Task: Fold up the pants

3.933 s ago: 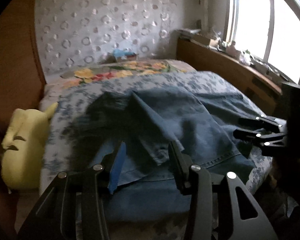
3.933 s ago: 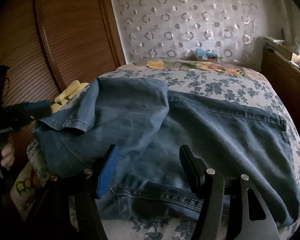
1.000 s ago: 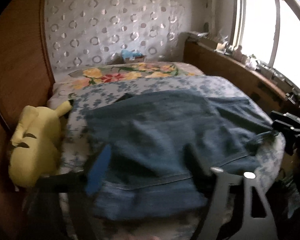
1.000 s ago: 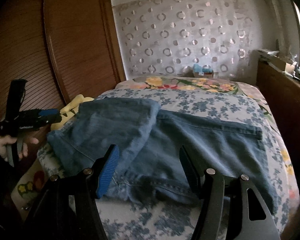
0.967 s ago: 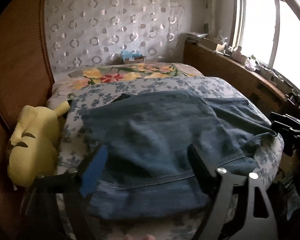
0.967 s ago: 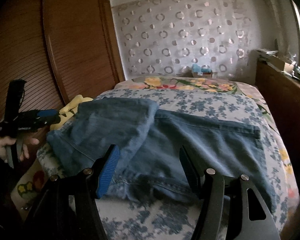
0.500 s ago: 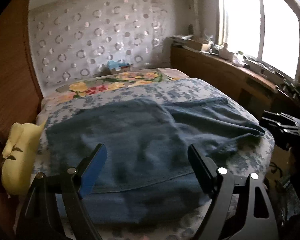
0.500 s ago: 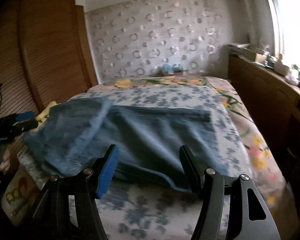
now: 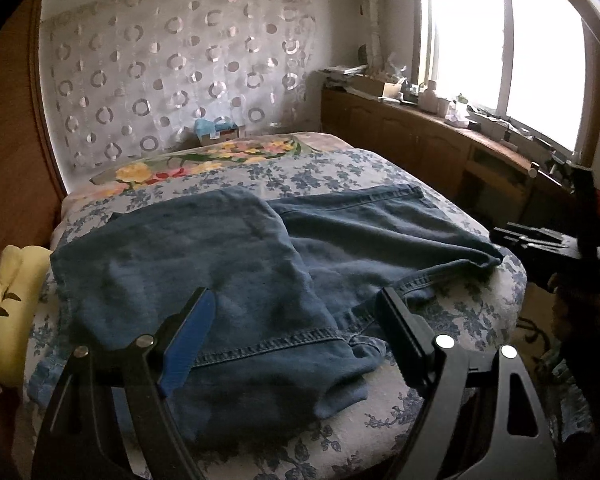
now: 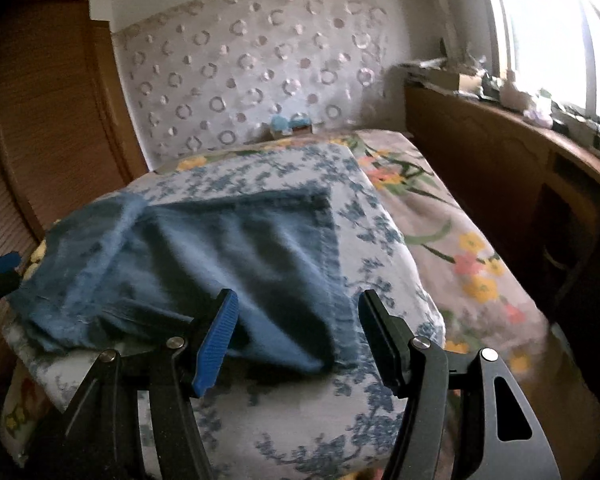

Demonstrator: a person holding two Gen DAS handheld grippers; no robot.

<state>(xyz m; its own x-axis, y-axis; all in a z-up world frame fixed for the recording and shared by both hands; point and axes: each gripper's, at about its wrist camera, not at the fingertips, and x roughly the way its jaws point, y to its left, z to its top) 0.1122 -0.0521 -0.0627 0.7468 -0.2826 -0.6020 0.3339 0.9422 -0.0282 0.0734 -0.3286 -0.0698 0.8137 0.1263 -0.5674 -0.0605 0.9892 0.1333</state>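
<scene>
Blue denim pants [image 9: 236, 272] lie on a white cushion with a blue flower print [image 9: 480, 320] on the bed, one part folded over the other. They also show in the right wrist view [image 10: 228, 264]. My left gripper [image 9: 296, 328] is open and empty, held above the near hem of the folded part. My right gripper [image 10: 298, 328] is open and empty, above the pants' right end at the cushion's front. The right gripper also shows in the left wrist view [image 9: 540, 244], off the cushion's right edge.
A yellow plush toy [image 9: 12, 312] lies at the bed's left edge. A wooden wardrobe [image 10: 40, 120] stands on the left. A wooden cabinet [image 9: 440, 148] with clutter runs under the window. A flowered bedsheet [image 10: 472, 264] lies to the right of the cushion.
Both grippers have let go of the pants and pulled back. The folded part now lies flat. The right gripper has swung to the right, toward the pants' right end.
</scene>
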